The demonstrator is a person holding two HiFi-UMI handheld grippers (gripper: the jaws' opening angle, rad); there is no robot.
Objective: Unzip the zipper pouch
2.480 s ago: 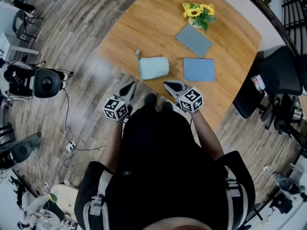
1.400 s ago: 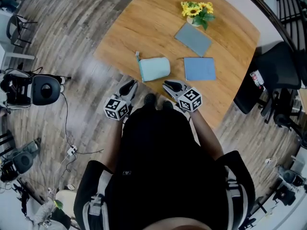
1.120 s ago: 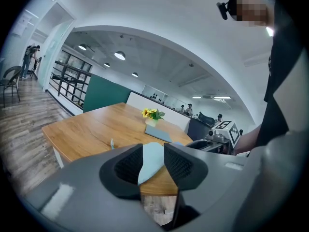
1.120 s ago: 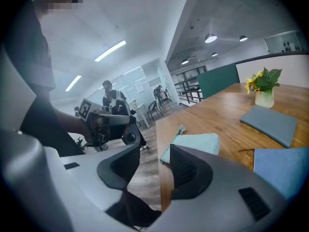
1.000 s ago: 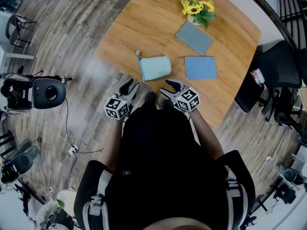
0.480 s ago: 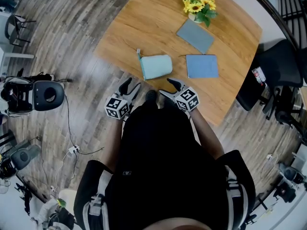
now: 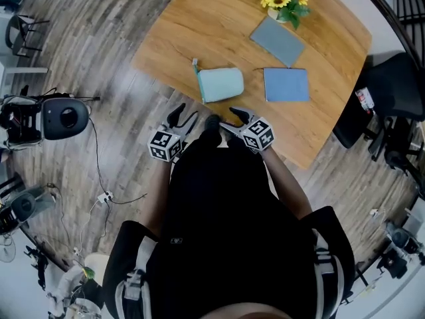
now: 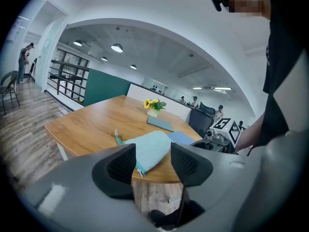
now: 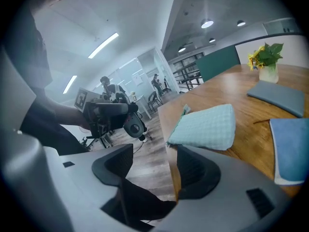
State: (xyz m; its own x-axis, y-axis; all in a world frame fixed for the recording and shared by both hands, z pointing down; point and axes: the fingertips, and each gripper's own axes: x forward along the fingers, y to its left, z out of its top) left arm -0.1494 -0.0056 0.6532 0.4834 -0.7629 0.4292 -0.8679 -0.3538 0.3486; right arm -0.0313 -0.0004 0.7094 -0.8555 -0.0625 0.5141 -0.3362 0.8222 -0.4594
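Underfoot, a grey-brown wood-plank floor (image 7: 99, 65) spreads through an open office with a concrete ceiling, round lamps and a teal partition in the left gripper view. On it stands a rounded wooden table (image 7: 199, 25), its far corner cut off by the head view's top edge. A black office chair (image 7: 392, 98) sits at the table's right. A black round device (image 7: 63, 117) and thin cables (image 7: 99, 191) lie on the floor to the left. On the table, the pale mint zipper pouch (image 7: 221, 84) lies near the front edge, its teal zipper side and pull tab turned left. Just to its right is a flat blue pouch (image 7: 286, 85), with a flat grey one (image 7: 277, 40) and a small vase of sunflowers (image 7: 284, 2) farther back. The left gripper (image 7: 184, 115) hangs short of the table with its jaws wide apart and nothing gripped. The right gripper (image 7: 232, 119) hangs beside it, its jaws closing slightly on air. The person's black clothing hides the floor below the grippers. Whether the zipper is done up cannot be told, and the small bottle-like thing (image 7: 364, 100) by the chair is too small to identify
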